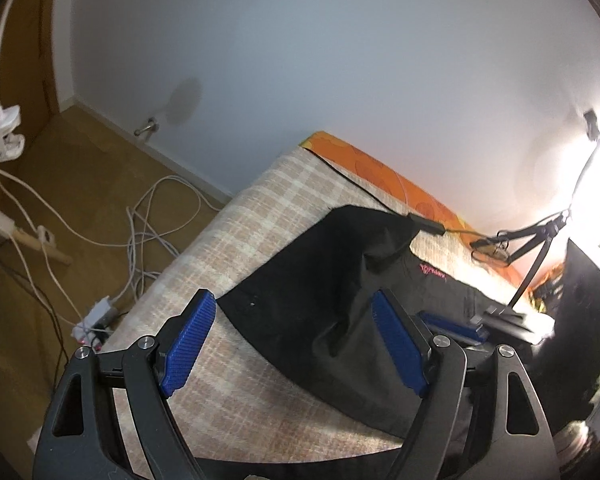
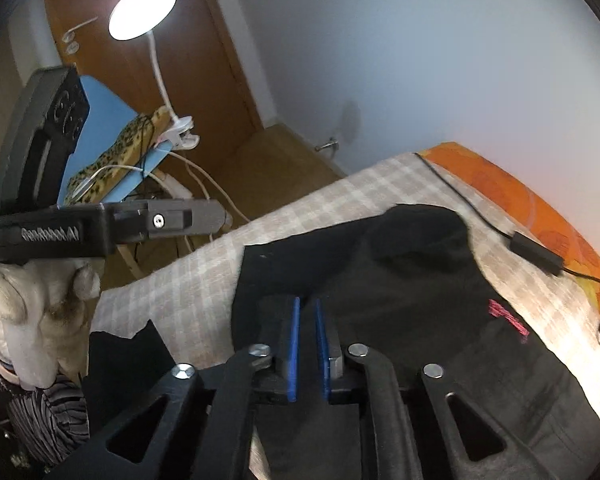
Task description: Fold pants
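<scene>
White wall and a checked bed cover (image 1: 236, 248) set the scene, and on that cover lie the black pants (image 1: 320, 280), spread across the bed with one part flopped over in a loose hump at the far end, near a thin black cable (image 2: 480, 216). A small pink mark (image 2: 508, 316) shows on the cloth toward my right.

My left tool (image 1: 296, 342) hangs above the near edge of the pants with its blue pads wide apart and nothing between them; one pad is over bare cover, the other over the black fabric. My right tool (image 2: 308, 350) has its pads drawn close, only a narrow gap left. Black cloth lies under and around them, but I cannot tell whether any fabric is pinched in that gap.

I judge the step in hand is taking hold of an edge to carry it over. To do it well, I would bring the left tool down onto the fabric's border so both pads straddle a single layer, close firmly, and lift both sides evenly so the fold line stays straight. The hump at the far end wants smoothing, or it will bunch inside the fold. I would also keep clear of the cable, which lies just beside the cloth.
</scene>
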The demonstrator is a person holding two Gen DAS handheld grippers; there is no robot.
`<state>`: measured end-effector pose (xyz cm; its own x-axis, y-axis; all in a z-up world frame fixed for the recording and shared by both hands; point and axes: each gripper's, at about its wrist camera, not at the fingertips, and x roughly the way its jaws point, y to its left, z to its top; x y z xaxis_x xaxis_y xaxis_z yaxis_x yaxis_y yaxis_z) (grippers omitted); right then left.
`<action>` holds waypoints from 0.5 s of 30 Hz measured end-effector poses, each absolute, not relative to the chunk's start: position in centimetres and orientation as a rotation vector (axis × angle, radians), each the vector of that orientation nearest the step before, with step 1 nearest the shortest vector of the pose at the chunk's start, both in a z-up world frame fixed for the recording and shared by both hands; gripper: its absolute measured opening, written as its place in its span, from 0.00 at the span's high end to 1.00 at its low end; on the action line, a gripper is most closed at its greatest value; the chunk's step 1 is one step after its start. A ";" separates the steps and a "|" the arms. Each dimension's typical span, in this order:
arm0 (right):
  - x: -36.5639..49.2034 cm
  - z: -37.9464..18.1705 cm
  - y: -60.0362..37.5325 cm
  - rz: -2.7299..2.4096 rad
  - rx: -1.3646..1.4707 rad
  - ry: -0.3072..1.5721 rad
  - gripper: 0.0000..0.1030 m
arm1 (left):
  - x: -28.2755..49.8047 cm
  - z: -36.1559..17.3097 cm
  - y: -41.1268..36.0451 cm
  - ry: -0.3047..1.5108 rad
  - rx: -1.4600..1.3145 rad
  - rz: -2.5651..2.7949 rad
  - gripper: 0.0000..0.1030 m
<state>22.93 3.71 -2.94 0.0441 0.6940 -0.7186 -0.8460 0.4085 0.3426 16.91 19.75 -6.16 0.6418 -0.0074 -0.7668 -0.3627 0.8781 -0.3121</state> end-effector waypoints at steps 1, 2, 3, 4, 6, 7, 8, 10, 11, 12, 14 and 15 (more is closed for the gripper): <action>23.7 -2.8 2.8 1.162 -0.174 0.974 0.63 | 17.4 -6.3 19.5 0.863 -0.457 0.207 0.22; 24.3 -2.7 2.0 1.142 -0.157 0.980 0.58 | 17.9 -6.3 19.2 0.869 -0.445 0.200 0.22; 24.9 -2.5 1.2 1.114 -0.146 0.978 0.58 | 18.6 -6.4 18.9 0.881 -0.428 0.185 0.22; 25.5 -2.3 0.2 1.091 -0.141 0.974 0.58 | 19.3 -6.4 18.5 0.890 -0.414 0.168 0.22; 27.0 -1.9 -2.2 1.063 -0.156 0.969 0.38 | 20.9 -6.1 17.4 0.901 -0.360 0.126 0.21; 27.6 -2.0 -3.1 1.057 -0.177 0.974 0.31 | 21.7 -6.0 16.8 0.902 -0.318 0.122 0.21; 28.4 -2.2 -4.2 1.034 -0.216 0.970 0.27 | 22.9 -6.1 15.8 0.905 -0.250 0.116 0.20; 29.6 -2.6 -5.2 0.995 -0.270 0.973 0.27 | 24.6 -6.7 14.5 0.925 -0.166 0.107 0.20; 30.4 -3.0 -5.7 0.993 -0.272 0.983 0.27 | 25.8 -7.6 13.8 0.943 -0.117 0.116 0.20; 31.0 -3.3 -6.0 0.994 -0.269 0.989 0.27 | 26.6 -8.2 13.4 0.958 -0.093 0.118 0.20; 32.1 -3.9 -5.9 0.995 -0.282 1.002 0.28 | 28.0 -9.6 12.6 0.993 -0.039 0.120 0.20; 32.5 -4.4 -5.6 0.997 -0.313 1.006 0.28 | 28.7 -10.4 12.2 1.005 -0.002 0.129 0.21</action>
<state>32.49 -5.61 -4.39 0.1612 0.5511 -0.8187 -0.8140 0.5433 0.2054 28.72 12.17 -10.39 0.5293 0.1070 -0.8416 -0.1085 0.9924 0.0580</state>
